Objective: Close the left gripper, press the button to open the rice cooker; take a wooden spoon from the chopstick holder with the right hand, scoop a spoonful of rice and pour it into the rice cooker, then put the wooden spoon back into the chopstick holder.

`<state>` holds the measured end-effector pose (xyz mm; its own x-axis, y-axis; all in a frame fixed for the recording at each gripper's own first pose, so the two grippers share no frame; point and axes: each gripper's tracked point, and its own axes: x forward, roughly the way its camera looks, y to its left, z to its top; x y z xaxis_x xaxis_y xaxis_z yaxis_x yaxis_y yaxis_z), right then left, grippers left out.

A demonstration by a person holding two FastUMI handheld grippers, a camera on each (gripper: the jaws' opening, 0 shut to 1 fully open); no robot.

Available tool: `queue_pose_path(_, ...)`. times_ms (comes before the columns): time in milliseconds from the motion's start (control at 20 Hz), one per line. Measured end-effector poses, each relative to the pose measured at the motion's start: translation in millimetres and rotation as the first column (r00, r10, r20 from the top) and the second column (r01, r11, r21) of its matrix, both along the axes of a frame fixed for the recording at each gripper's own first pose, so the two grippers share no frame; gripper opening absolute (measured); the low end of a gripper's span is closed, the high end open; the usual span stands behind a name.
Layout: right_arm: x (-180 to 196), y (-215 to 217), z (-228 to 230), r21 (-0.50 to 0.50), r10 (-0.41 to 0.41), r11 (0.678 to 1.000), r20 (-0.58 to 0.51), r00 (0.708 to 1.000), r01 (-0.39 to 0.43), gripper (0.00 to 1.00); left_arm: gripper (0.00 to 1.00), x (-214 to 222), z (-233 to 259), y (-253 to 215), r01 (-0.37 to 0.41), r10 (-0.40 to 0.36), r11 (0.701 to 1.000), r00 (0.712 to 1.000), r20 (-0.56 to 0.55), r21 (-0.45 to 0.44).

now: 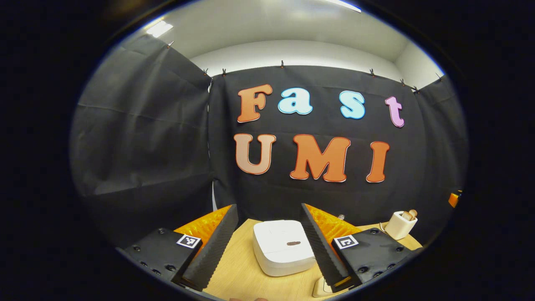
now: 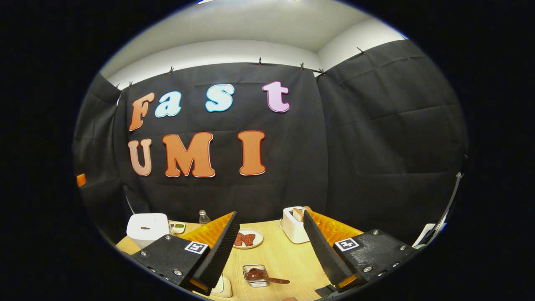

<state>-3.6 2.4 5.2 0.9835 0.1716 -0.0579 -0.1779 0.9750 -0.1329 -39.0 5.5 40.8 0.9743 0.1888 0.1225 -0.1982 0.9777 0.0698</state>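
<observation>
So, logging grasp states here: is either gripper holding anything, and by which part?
Nothing is held. The left gripper and right gripper are both open, jaws wide apart with no object between them.

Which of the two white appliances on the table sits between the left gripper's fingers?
The rice cooker, low, lid shut; the holder with wooden pieces stands far right.

A pale wooden table (image 2: 280, 255) carries a closed white rice cooker (image 1: 282, 246) near its far left corner, a white holder (image 2: 294, 225) toward the far right, a plate (image 2: 248, 239) mid-table, a small glass dish (image 2: 256, 275) near the front edge.
</observation>
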Motion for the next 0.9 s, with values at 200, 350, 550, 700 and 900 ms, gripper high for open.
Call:
queue_pose_path(200,-0.1,-8.7,4.0,-0.043,-0.024,0.999,0.021,0.999,0.025,0.95,0.99,3.5,-5.7,-7.4,0.033,-0.033,0.999,0.999,-0.019,-0.010)
queue_pose_path(350,-3.7,-6.4,8.4,0.003,-0.027,1.000,0.017,0.999,0.027,0.95,0.99,10.0,-3.0,-12.3,0.057,-0.057,0.998,0.998,-0.023,0.000)
queue_pose_path(550,-3.2,-13.7,8.8,0.013,-0.056,0.998,0.022,0.998,0.056,0.94,0.97,21.0,7.8,-18.2,0.084,-0.084,0.996,0.996,-0.010,0.018)
queue_pose_path(700,-3.7,-8.0,2.2,0.009,-0.045,0.999,0.001,0.999,0.045,0.95,0.68,32.0,9.6,-18.5,0.079,-0.079,0.995,0.997,-0.007,0.058)
queue_pose_path(900,-2.6,-5.4,0.1,-0.005,-0.044,0.999,-0.002,0.999,0.044,0.95,0.31,55.3,-3.1,-37.0,0.148,-0.144,0.986,0.988,-0.057,0.072)
